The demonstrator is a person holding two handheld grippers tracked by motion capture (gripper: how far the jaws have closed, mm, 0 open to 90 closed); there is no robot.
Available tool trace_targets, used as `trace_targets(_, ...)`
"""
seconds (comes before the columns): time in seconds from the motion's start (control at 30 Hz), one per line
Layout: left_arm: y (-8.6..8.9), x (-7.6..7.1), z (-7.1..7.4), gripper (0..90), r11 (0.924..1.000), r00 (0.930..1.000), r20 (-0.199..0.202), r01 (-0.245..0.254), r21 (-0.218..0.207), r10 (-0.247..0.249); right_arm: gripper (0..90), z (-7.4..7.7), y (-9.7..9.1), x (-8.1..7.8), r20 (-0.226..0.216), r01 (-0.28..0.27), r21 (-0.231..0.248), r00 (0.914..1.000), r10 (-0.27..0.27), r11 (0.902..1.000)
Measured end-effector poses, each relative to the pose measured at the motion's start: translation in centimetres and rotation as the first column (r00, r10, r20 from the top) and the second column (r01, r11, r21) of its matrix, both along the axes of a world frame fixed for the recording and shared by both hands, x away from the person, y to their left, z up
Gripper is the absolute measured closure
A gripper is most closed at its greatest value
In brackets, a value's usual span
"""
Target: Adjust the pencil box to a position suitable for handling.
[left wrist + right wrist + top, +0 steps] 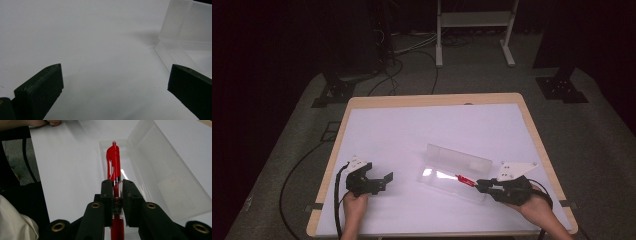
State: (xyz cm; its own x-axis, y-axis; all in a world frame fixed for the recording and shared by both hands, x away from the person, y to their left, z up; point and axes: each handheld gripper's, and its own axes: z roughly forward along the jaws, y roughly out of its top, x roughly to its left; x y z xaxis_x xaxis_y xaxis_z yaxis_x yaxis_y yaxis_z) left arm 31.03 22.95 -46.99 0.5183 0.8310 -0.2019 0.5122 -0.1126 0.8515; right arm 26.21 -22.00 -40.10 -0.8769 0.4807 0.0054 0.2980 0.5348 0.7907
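A clear plastic pen case (pixel 453 175) lies open on the white table, its lid (pixel 459 156) standing up on the far side. My right gripper (pixel 478 184) is shut on a red pen (pixel 465 179) and holds it level over the case's right end. In the right gripper view the red pen (pixel 114 162) juts forward from between the black jaws, its clip end above the open tray (pixel 124 173). My left gripper (pixel 384 181) rests at the table's front left, open with nothing between its fingers (pixel 42 87). The case (pixel 183 37) is at the upper right in the left gripper view.
The white mat covers a wooden-edged table (pixel 532 125). Black cables (pixel 297 170) trail over the grey floor to the left. A white metal frame (pixel 474 30) and dark stands are beyond the far edge.
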Motion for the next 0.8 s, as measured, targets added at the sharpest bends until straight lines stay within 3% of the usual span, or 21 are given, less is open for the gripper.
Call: trace_targets(0.8,0.0,0.0,0.0,0.0,1.0,1.0,0.0,0.001,-0.001,-0.001,79.1,-0.8,1.8,2.0,-0.019,-0.018,-0.01,0.9997,0.018,0.9998)
